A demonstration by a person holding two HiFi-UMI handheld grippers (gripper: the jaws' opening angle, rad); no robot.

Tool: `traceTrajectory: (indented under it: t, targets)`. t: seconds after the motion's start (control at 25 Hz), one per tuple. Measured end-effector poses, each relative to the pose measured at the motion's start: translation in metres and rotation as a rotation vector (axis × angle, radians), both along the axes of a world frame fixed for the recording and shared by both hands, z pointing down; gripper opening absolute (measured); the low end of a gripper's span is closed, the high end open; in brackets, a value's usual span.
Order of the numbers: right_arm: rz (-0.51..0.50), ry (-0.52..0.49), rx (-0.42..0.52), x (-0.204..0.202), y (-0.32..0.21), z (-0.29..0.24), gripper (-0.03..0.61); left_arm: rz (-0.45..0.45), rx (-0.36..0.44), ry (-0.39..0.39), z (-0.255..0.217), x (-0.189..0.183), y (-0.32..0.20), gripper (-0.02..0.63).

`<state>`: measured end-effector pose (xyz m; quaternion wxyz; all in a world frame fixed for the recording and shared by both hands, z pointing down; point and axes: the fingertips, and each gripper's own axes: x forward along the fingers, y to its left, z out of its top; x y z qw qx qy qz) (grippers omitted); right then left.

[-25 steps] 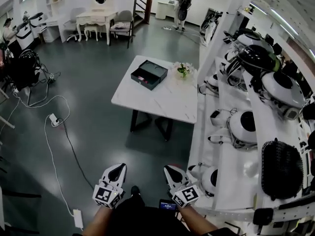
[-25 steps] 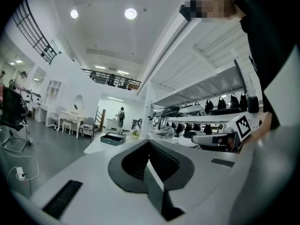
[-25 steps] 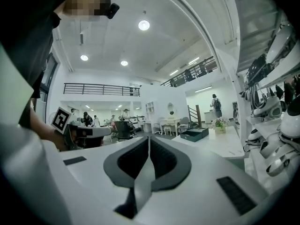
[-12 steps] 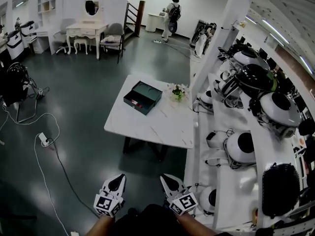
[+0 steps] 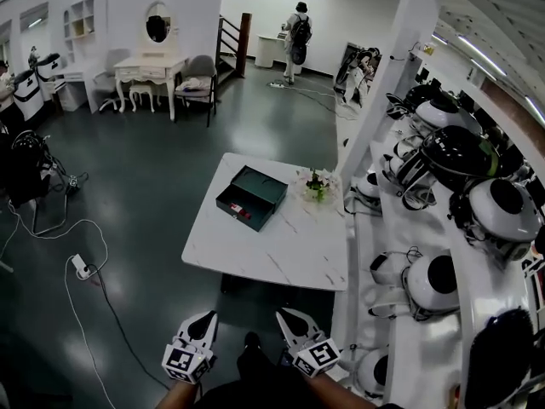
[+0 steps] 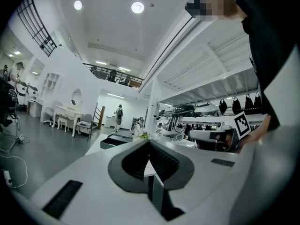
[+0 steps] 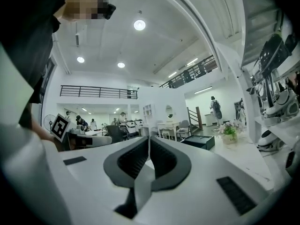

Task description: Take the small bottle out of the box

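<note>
A dark green open box (image 5: 252,197) lies on the white marble table (image 5: 281,258), well ahead of both grippers. Something small and red (image 5: 241,212) shows inside it; whether it is the bottle I cannot tell. My left gripper (image 5: 207,316) and right gripper (image 5: 283,315) are held low, near the body and short of the table's near edge. Both are shut with nothing between the jaws. The box (image 6: 114,141) appears far off beyond the left gripper (image 6: 149,142). It also shows as the box (image 7: 198,142) to the right of the right gripper (image 7: 149,138).
A small pot of flowers (image 5: 317,184) stands on the table right of the box. White shelves (image 5: 400,331) with round robot heads run along the right. Cables and a power strip (image 5: 81,267) lie on the floor at left. A dressing table (image 5: 152,68), a chair and a person (image 5: 298,29) are far back.
The table and box have come nearer and lower in the head view as the person walks towards them. Both grippers stay shut and held low.
</note>
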<state>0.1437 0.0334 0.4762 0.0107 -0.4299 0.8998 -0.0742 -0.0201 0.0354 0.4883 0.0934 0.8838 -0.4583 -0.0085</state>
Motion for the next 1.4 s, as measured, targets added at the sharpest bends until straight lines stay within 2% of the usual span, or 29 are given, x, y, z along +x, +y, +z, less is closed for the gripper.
traceTrajectory:
  t: [0.2, 0.44, 0.56, 0.64, 0.88, 1.12, 1.28, 1.4]
  targets:
    - [-0.053, -0.003, 0.029, -0.001, -0.066, -0.009, 0.038, -0.028, 0.014, 0.000, -0.013, 0.006, -0.069, 0.015]
    - [-0.092, -0.004, 0.018, 0.005, -0.144, -0.008, 0.038, -0.059, 0.013, 0.000, -0.019, 0.014, -0.151, 0.015]
    - [-0.105, -0.002, 0.042, 0.011, -0.172, -0.011, 0.038, -0.100, 0.005, 0.017, -0.026, 0.016, -0.183, 0.015]
    - [-0.110, 0.006, 0.062, 0.015, -0.187, -0.012, 0.038, -0.094, 0.016, 0.011, -0.024, 0.018, -0.198, 0.015]
    - [-0.064, -0.006, 0.077, 0.021, -0.228, -0.007, 0.038, -0.090, 0.035, -0.032, -0.020, 0.011, -0.238, 0.015]
    - [-0.059, 0.025, 0.052, 0.002, -0.267, 0.007, 0.038, -0.104, 0.009, -0.002, -0.005, -0.009, -0.287, 0.015]
    - [0.007, 0.032, 0.038, -0.012, -0.306, 0.010, 0.038, -0.053, -0.014, 0.007, 0.005, -0.022, -0.331, 0.015]
    - [0.054, 0.024, 0.031, -0.032, -0.335, 0.003, 0.038, 0.007, -0.003, -0.014, 0.008, -0.033, -0.364, 0.015]
